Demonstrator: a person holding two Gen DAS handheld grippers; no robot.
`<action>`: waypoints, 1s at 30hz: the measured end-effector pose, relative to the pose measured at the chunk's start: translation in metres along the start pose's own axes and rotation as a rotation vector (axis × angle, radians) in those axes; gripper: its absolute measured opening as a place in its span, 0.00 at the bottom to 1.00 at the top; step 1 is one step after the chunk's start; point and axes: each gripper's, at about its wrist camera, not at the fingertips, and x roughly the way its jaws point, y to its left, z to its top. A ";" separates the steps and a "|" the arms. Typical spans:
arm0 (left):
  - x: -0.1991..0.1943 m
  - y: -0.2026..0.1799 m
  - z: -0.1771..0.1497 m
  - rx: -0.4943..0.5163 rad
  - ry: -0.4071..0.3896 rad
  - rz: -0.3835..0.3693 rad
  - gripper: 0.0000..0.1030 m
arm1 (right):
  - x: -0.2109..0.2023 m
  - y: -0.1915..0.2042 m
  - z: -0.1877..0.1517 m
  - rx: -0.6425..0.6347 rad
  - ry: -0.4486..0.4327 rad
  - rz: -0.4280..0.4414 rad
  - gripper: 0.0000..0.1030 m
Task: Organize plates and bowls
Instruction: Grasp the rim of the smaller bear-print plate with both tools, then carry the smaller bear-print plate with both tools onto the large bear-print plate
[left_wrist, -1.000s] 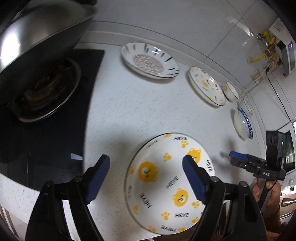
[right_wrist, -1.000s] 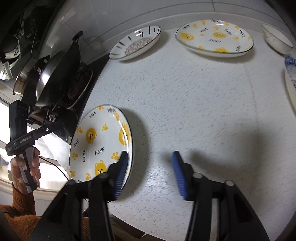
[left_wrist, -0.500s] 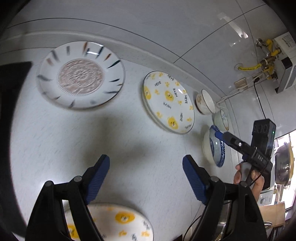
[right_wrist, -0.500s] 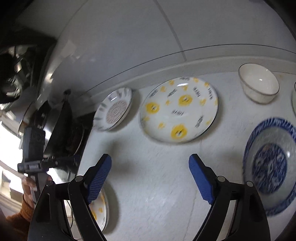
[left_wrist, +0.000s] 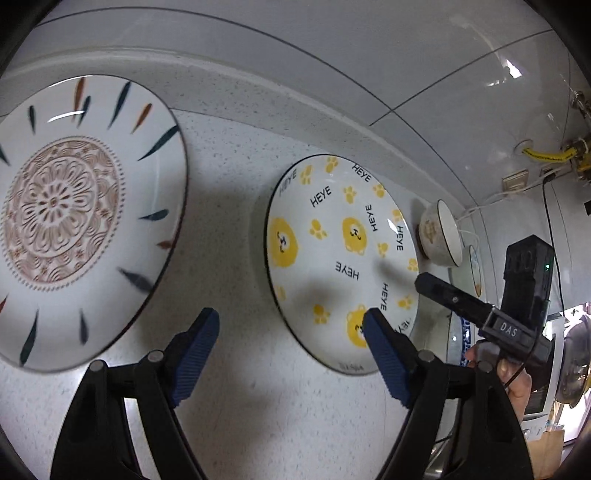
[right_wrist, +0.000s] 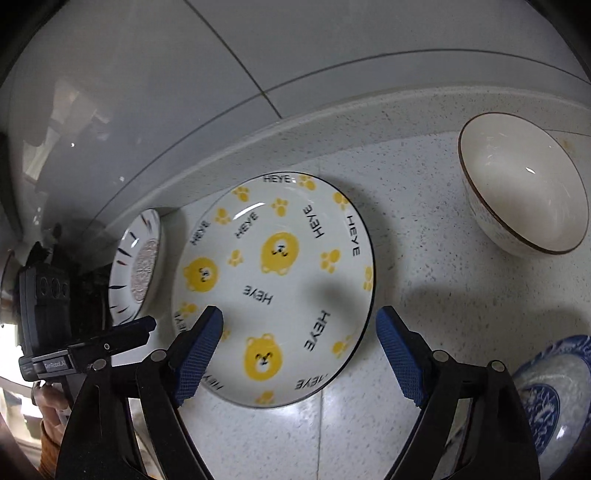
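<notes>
A white plate with yellow bears and "HEYE" lettering (left_wrist: 340, 258) (right_wrist: 273, 284) lies on the speckled counter by the back wall. Left of it lies a plate with a brown mandala centre and dark leaf strokes (left_wrist: 74, 218) (right_wrist: 138, 262). My left gripper (left_wrist: 291, 354) is open and empty, above the counter between the two plates, its right finger over the bear plate's edge. My right gripper (right_wrist: 299, 354) is open and empty, over the bear plate's near half. A white bowl (right_wrist: 524, 184) (left_wrist: 441, 236) stands right of the bear plate.
A blue-and-white patterned bowl (right_wrist: 550, 398) sits at the front right. The tiled wall (right_wrist: 258, 74) runs close behind the dishes. The right gripper's handle (left_wrist: 517, 306) shows in the left view; the left gripper's handle (right_wrist: 55, 332) shows in the right view.
Both grippers have swung from the front bear plate toward the back wall and closed in on the rear bear plate. Both stayed open and empty.
</notes>
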 end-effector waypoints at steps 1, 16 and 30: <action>0.004 0.000 0.001 -0.001 0.001 -0.005 0.76 | 0.003 -0.002 0.002 0.004 0.005 -0.005 0.74; 0.033 0.021 0.022 -0.052 0.052 -0.104 0.12 | 0.013 -0.034 0.013 0.007 0.031 -0.066 0.18; 0.004 0.028 -0.023 -0.006 0.029 -0.088 0.11 | 0.007 -0.006 -0.016 -0.061 0.015 -0.064 0.16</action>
